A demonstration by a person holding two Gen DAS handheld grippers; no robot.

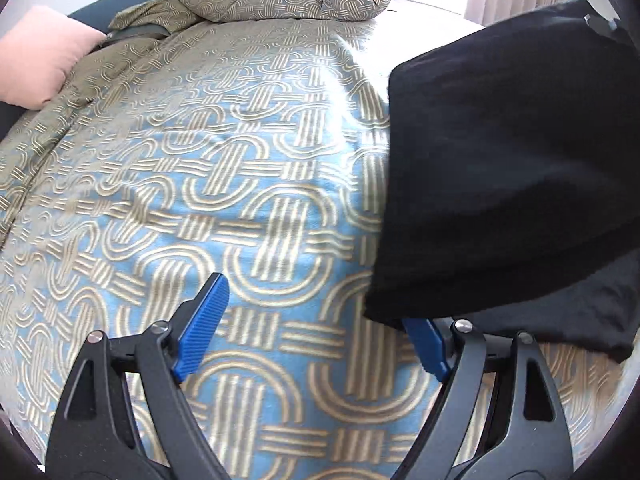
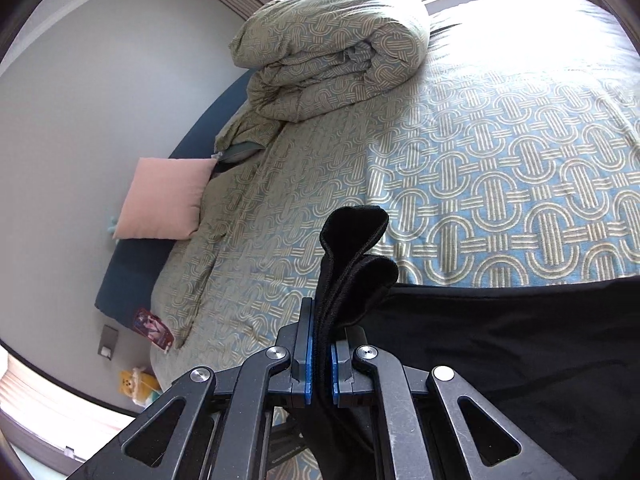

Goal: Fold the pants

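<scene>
1 pair of black pants point(image 2: 352, 264) is seen, clamped near its bunched edge between the blue pads point(image 2: 307, 364) of the right gripper point(image 2: 320, 356), whose jaws are pressed tight on the layered cloth. From the grip the fabric is spread to the right across the lower part of the right wrist view, over the bed point(image 2: 500, 168). In the left wrist view the same pants point(image 1: 504, 168) are shown hanging as 1 dark sheet on the right, with the lower edge draped over the right-hand finger of the left gripper point(image 1: 316, 332). That gripper's 2 blue pads point(image 1: 200, 324) are held wide apart, and nothing is pinched between them.

1 patterned cover of blue and tan loops is laid over the bed. 1 rolled duvet point(image 2: 332, 52) in the same pattern is piled at the far end, and 1 pink pillow point(image 2: 164, 200) is propped by the dark headboard point(image 2: 132, 276). 1 yellow toy point(image 2: 134, 384) is noted on the floor by the wall. The hanging pants block the view of the bed's right side from the left wrist.
</scene>
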